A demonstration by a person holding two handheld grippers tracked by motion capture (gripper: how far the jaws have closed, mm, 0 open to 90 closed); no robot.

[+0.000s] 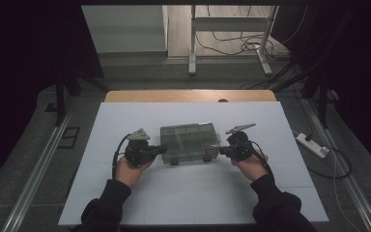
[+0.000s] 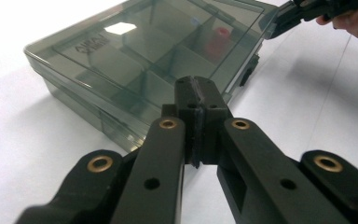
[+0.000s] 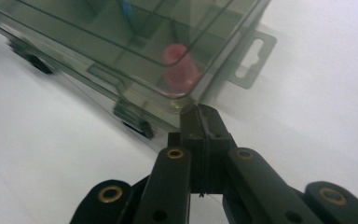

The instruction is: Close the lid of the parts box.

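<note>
Two tongs flank my smoky compartment box (image 1: 189,142) mid-tabletop (image 1: 193,193): left tongs (image 1: 163,149) at its left end, right tongs (image 1: 221,151) at its right corner, both fully closed, gripping nothing.

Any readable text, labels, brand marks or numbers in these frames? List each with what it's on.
Embossed mark on the lid of the smoky clear compartment box, near its left corner in the left gripper view: raised letters, seen upside down and too faint to read.
Nothing else readable: no lettering on the white table sheet, the grippers, or the power strip on the floor.
</note>
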